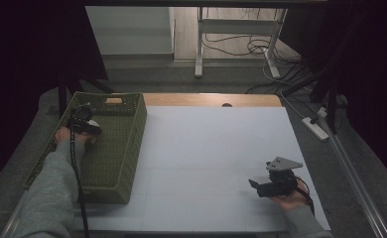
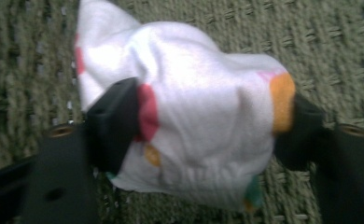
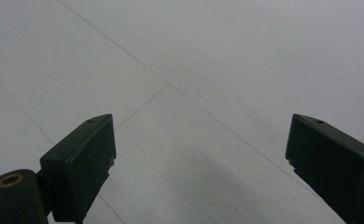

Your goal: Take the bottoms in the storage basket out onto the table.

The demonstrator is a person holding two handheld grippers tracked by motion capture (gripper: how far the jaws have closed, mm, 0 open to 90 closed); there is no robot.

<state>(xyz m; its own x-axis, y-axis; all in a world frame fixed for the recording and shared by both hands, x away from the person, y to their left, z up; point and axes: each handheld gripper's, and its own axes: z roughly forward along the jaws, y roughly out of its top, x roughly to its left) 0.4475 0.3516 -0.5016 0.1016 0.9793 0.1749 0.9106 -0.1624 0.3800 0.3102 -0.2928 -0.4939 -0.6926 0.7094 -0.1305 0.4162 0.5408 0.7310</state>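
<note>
The cloth (image 2: 189, 116), inside the basket (image 1: 132, 144) at the table's left edge, is pinched by the left hand-held gripper (image 2: 203, 126); a full fold should be secured before lifting. The right hand-held gripper (image 3: 199, 154) is released.

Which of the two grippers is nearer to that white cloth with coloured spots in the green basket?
The left. The left gripper has its jaws on either side of the cloth inside the basket. The right gripper is far across the white table, jaws open.

grey sleeves (image 1: 52, 193), blk tongs (image 1: 259, 186), blk cables (image 1: 75, 163)
</note>
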